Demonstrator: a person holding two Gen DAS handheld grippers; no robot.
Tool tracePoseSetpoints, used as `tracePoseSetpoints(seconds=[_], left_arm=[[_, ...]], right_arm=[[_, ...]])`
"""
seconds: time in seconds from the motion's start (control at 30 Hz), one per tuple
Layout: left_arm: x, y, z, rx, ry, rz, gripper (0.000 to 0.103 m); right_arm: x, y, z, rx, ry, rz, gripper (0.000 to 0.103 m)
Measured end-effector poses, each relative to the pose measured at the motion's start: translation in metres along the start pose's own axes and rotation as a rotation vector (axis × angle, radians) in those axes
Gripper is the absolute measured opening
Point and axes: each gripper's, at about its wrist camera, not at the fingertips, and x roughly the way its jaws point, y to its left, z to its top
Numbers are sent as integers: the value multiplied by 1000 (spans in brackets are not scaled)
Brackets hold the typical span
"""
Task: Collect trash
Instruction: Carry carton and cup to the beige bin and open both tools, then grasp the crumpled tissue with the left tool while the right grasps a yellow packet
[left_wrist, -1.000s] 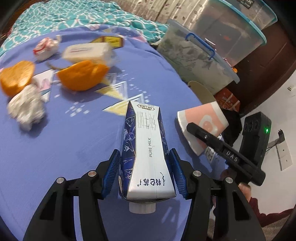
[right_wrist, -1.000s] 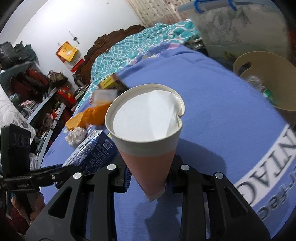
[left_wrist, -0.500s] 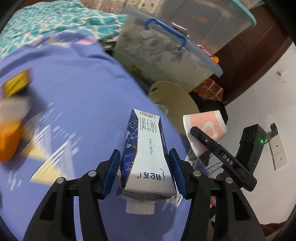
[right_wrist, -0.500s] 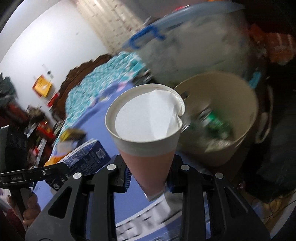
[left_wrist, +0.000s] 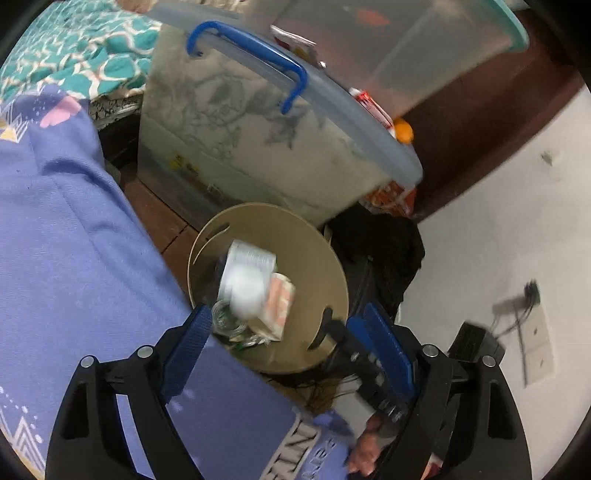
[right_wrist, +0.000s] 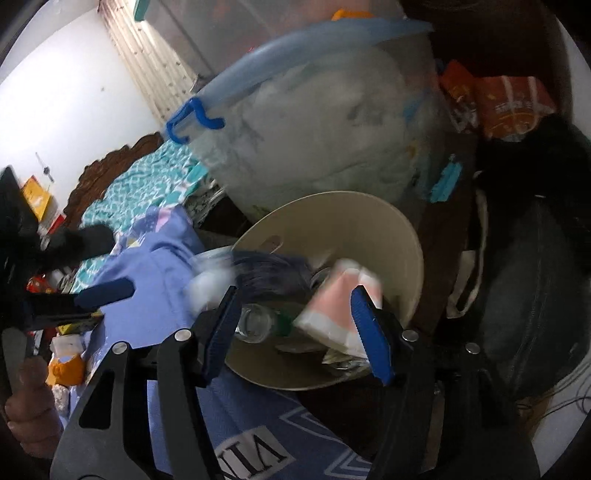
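Now both grippers over beige bin (left_wrist: 325, 258), centre of both views, beside purple bedsheet (left_wrist: 74, 258) edge. Left gripper (left_wrist: 291, 343): jaws wide apart, just been opening, nothing between blue pads (left_wrist: 188, 339), only bin and sheet edge seen through the gap. Right gripper (right_wrist: 299, 325): jaws apart too, just been opening, pads clear of everything.

Milk carton (left_wrist: 247, 280) blurred, inside bin mouth in left view, white end toward camera; in right view a dark blue smear (right_wrist: 266, 269) at bin's left side. Cannot tell if resting or mid-air. Pink paper cup (right_wrist: 340, 306) inside bin, lying on its side, lower right of bin in right view; in left view just right of carton (left_wrist: 279, 306). Clear plastic bottle (right_wrist: 258, 321) with green cap at bin bottom, lower centre.

Behind bin, upper centre: translucent storage box (left_wrist: 240, 129) with pale blue lid and blue handle (left_wrist: 258, 55). Second clear box stacked behind, upper right of left view. Teal patterned blanket (left_wrist: 74, 48) upper left. Black bag (right_wrist: 535, 295) right of bin in right view. Orange packet (right_wrist: 513, 107) upper right. White floor (left_wrist: 498, 184) right side of left view. Orange peel (right_wrist: 66, 369) on sheet, lower left of right view. Hand (right_wrist: 29, 413) holding left gripper handle at lower left edge.
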Motion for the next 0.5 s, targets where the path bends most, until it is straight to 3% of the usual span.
tracePoseSetpoints(seconds=[0.17, 0.5], left_arm=[[-28, 21, -39, 41, 6, 47, 80], [-138, 81, -141, 13, -75, 199, 80]], right_arm=[[-7, 6, -4, 28, -20, 33, 64], [2, 99, -43, -124, 96, 219, 64]])
